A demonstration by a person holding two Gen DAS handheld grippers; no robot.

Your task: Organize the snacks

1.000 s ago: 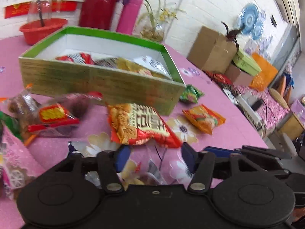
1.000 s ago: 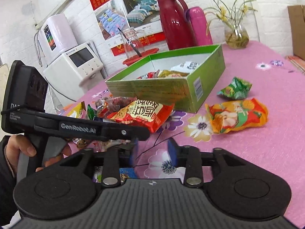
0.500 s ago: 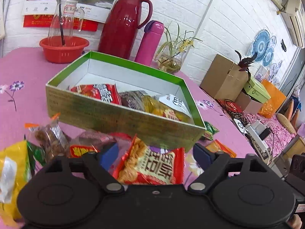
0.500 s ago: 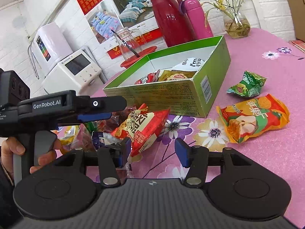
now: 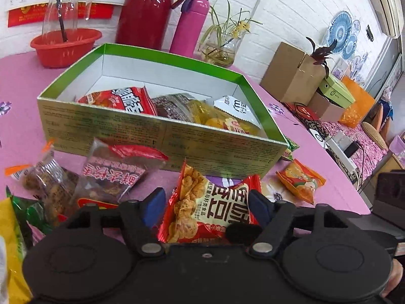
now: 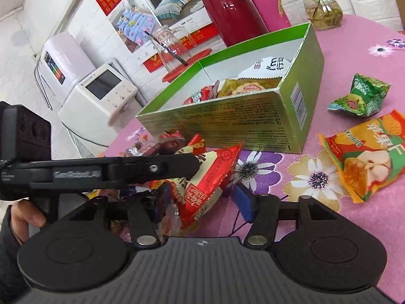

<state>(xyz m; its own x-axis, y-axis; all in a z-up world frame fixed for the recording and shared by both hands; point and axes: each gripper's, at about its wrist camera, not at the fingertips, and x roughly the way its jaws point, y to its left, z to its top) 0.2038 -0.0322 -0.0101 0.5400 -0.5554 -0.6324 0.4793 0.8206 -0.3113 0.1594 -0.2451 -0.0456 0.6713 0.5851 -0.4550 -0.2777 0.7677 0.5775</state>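
Note:
A green box (image 5: 162, 136) on the pink table holds several snack packs; it also shows in the right wrist view (image 6: 227, 116). My left gripper (image 5: 206, 206) stands open around a red chip bag (image 5: 210, 212), whose edges touch the blue pads; the bag tilts up off the table in the right wrist view (image 6: 210, 177). My right gripper (image 6: 202, 200) is open just behind that bag, beside the left gripper's arm (image 6: 101, 172). An orange apple-chip pack (image 6: 367, 157) and a green pack (image 6: 362, 96) lie right of the box.
A clear date pack (image 5: 111, 174), a nut pack (image 5: 43, 177) and yellow and green packs (image 5: 12, 228) lie at the left. A red thermos (image 5: 149, 10), pink bottle (image 5: 189, 25), vase (image 5: 220, 48) and red bowl (image 5: 65, 45) stand behind the box.
My left gripper has moved forward over the red chip bag and now straddles it, the bag tilting up between the pads. My right gripper has come closer to the bag and the box.

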